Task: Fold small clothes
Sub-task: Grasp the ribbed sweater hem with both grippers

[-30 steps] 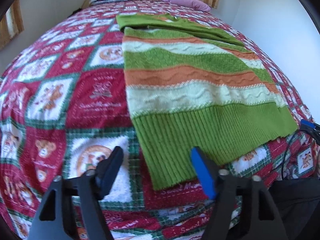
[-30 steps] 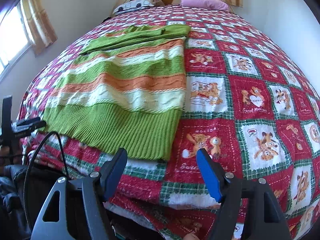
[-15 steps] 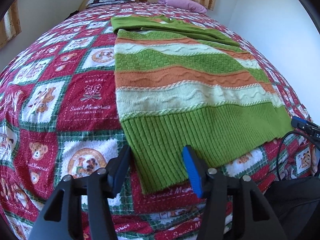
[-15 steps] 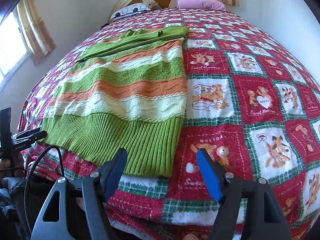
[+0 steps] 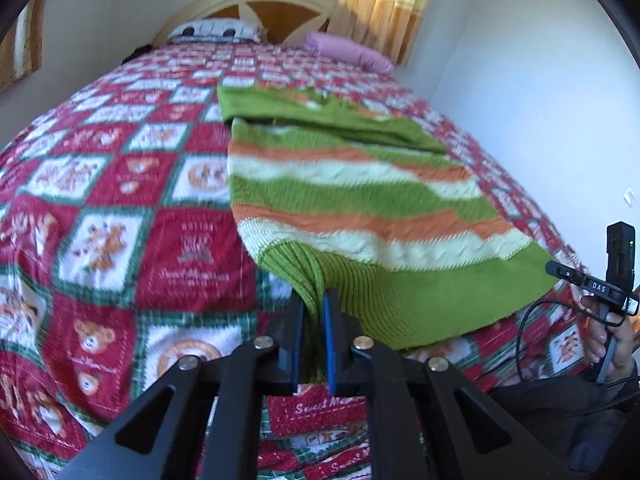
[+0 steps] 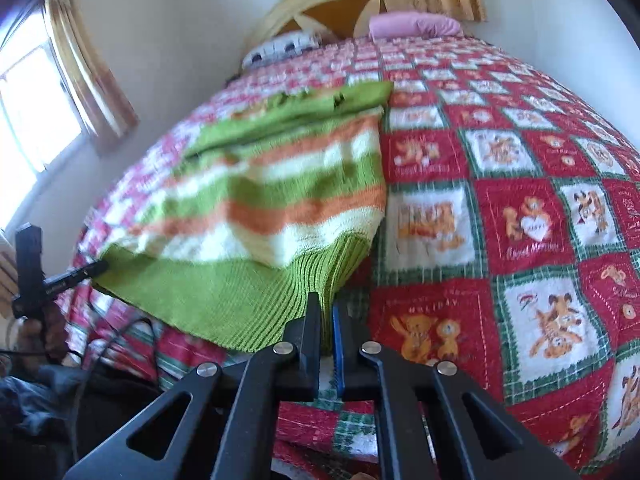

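Note:
A green, orange and cream striped knit sweater [image 5: 360, 208] lies on the bed, sleeves folded across its far end. My left gripper [image 5: 314, 300] is shut on the near left corner of its green ribbed hem, which is pinched up off the quilt. In the right wrist view the sweater [image 6: 272, 200] lies left of centre, and my right gripper [image 6: 327, 304] is shut on the near right corner of the hem, also lifted. The hem sags between the two grippers.
A red, green and white patchwork quilt [image 5: 120, 240] covers the bed. A pink pillow [image 6: 416, 26] and a patterned pillow [image 5: 216, 29] lie by the headboard. A wall is at the right, a window [image 6: 28, 112] at the left. Black cables hang at the bed's near edge.
Both grippers moved forward onto the hem corners and closed on them. The hem corners are now lifted off the quilt.

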`<state>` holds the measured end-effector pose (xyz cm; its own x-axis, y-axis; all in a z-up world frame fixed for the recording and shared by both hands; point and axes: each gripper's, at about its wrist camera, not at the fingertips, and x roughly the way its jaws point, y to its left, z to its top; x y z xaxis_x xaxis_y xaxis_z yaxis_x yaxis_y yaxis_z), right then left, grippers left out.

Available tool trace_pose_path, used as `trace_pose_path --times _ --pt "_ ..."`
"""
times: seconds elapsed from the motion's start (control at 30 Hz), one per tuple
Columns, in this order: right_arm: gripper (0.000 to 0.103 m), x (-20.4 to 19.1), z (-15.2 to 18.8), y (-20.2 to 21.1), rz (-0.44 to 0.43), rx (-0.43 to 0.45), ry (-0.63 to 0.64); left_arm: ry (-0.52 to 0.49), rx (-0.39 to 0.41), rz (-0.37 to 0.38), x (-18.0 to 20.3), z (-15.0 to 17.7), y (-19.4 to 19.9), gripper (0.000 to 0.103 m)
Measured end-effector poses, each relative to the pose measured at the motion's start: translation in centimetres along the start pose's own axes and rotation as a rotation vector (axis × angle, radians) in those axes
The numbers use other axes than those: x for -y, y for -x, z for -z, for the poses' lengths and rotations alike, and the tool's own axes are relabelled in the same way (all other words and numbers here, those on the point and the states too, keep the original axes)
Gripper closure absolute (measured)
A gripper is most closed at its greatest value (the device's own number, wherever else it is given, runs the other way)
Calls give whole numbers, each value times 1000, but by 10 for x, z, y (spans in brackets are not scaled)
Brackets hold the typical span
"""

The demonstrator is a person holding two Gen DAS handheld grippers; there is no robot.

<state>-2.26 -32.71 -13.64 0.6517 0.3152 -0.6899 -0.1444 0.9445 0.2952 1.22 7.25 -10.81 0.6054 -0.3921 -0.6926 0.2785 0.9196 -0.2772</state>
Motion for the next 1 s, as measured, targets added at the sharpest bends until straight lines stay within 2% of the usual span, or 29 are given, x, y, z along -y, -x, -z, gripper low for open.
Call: trace_pose_path --times 0.13,0.23,0.33,0.5,0.57,0.73,1.0 --pt "100 -4 -8 15 -51 65 -17 9 46 21 1 -9 14 94" --pt "100 -8 -17 26 -63 114 -9 -38 73 -14 7 -17 20 94" --pt "100 -11 -28 33 -66 153 -2 -106 55 -89 13 -23 16 94" --pt "100 -12 -49 36 -62 192 8 -139 -6 -103 14 -31 10 94" --pt "100 -14 -55 38 -71 206 8 -154 -6 -105 15 -32 14 94" --pt "100 -21 -73 37 -82 230 32 -183 34 -139 16 -48 23 95" --pt "100 -30 -113 40 -77 292 66 -126 129 -111 1 -98 23 95"
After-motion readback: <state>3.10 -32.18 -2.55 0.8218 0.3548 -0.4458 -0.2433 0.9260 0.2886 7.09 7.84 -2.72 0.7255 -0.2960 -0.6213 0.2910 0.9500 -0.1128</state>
